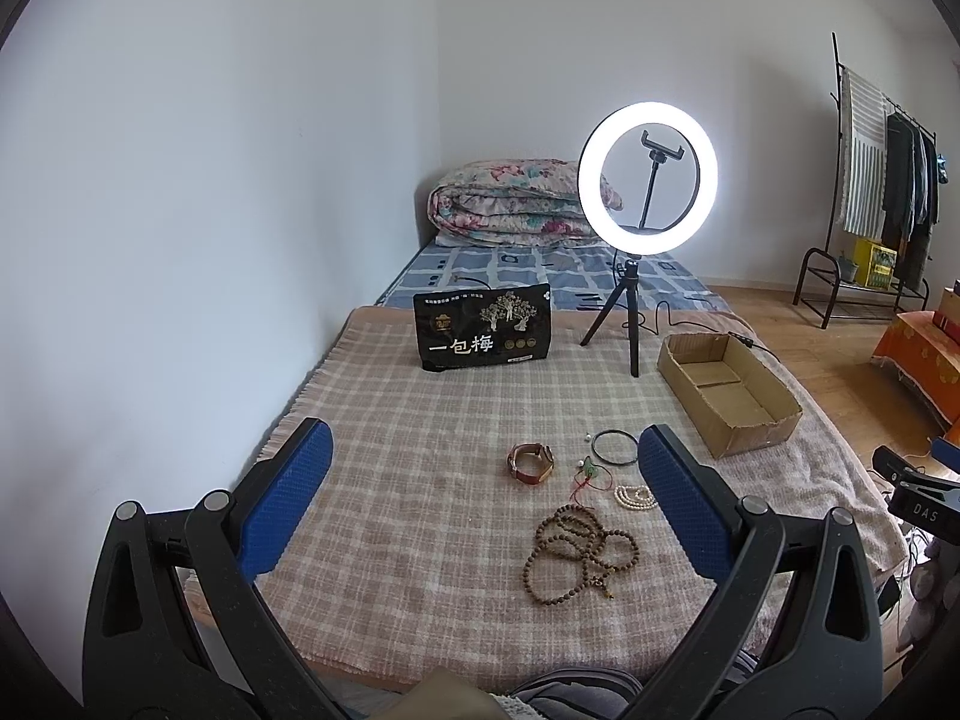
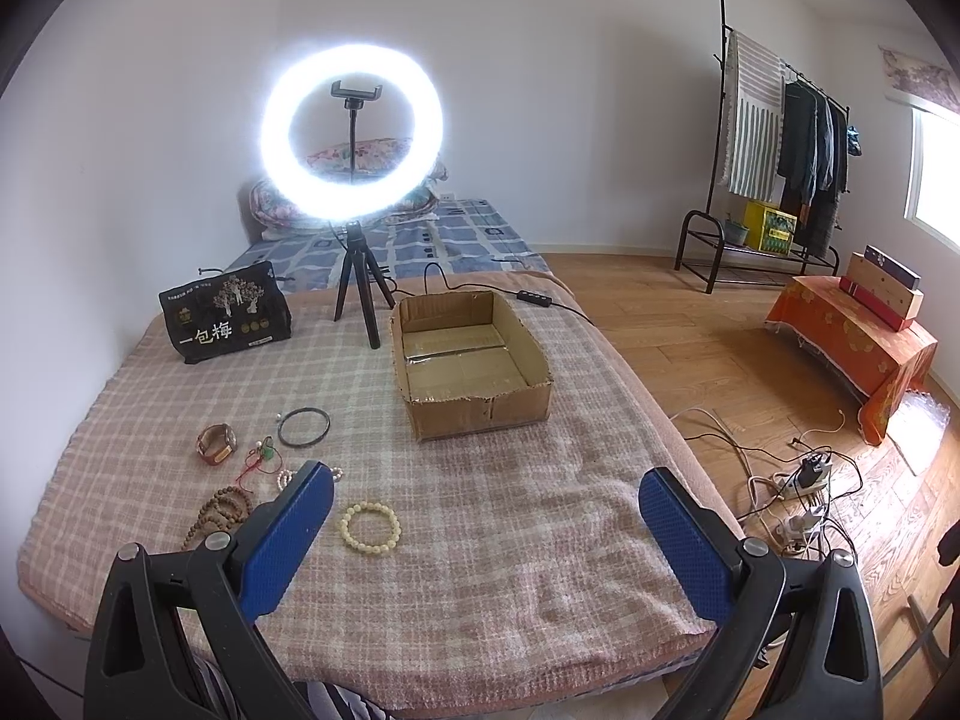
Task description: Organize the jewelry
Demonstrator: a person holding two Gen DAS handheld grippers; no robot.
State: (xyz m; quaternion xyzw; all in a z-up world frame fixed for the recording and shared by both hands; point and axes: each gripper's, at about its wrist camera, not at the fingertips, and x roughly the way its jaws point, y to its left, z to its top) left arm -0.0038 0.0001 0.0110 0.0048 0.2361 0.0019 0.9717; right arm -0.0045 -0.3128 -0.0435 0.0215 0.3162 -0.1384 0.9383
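Jewelry lies on a checked blanket [image 1: 420, 420]. A brown leather bracelet [image 1: 530, 463], a black bangle [image 1: 614, 448], a green pendant on red cord [image 1: 591, 471], a white pearl bracelet [image 1: 635, 495] and a long wooden bead string [image 1: 579, 547] lie together. In the right wrist view a cream bead bracelet [image 2: 369, 526] lies apart, nearer me, beside the wooden beads [image 2: 219, 511] and bangle [image 2: 304, 426]. An empty cardboard box [image 2: 474, 354] stands beyond. My left gripper [image 1: 483, 501] and right gripper [image 2: 486, 534] are both open and empty, held above the blanket.
A lit ring light on a tripod [image 2: 354, 138] and a black snack bag [image 2: 225, 312] stand behind the jewelry. A folded quilt [image 1: 510, 204] lies at the bed's far end. Cables and a power strip [image 2: 804, 480] lie on the wooden floor right of the bed.
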